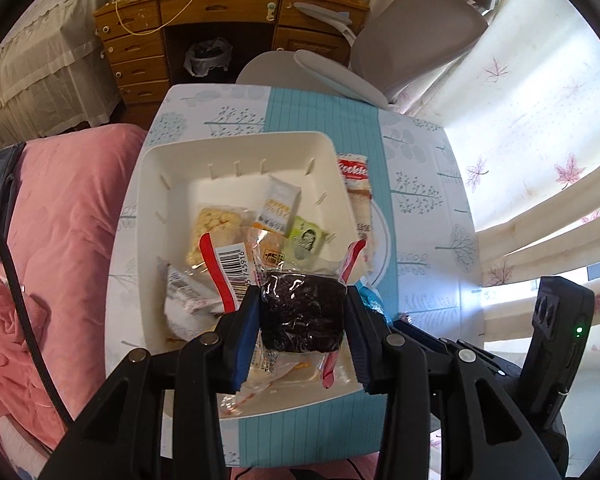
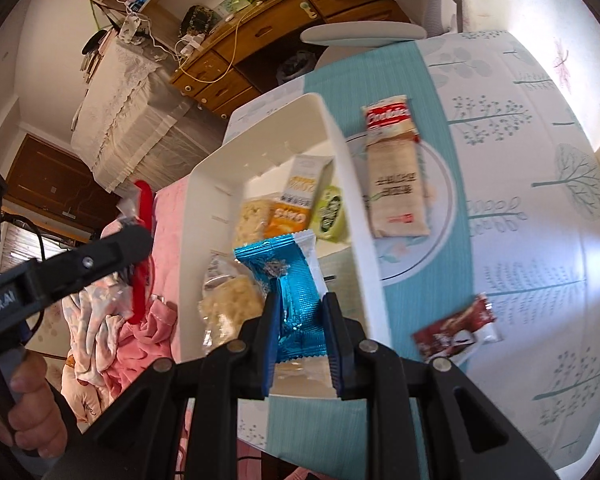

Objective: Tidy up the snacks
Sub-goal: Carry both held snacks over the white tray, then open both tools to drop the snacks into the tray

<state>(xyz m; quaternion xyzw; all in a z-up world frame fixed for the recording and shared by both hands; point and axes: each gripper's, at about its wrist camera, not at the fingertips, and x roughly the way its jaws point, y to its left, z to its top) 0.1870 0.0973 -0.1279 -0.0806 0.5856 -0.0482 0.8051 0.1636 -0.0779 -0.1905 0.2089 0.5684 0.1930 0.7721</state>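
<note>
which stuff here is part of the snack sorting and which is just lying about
Part of the job:
- white bin
- dark cake pack, in left gripper
- blue foil pack, in right gripper
- cookie pack and brown sachet, on the table

Lying about:
- pink blanket
- wooden desk
- grey chair

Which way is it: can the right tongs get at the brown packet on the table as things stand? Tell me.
Probably not yet. The right tongs are shut on the blue packet over the white bin. The brown packet lies uncovered on the tablecloth beside them, so the way is free once they let go.
</note>
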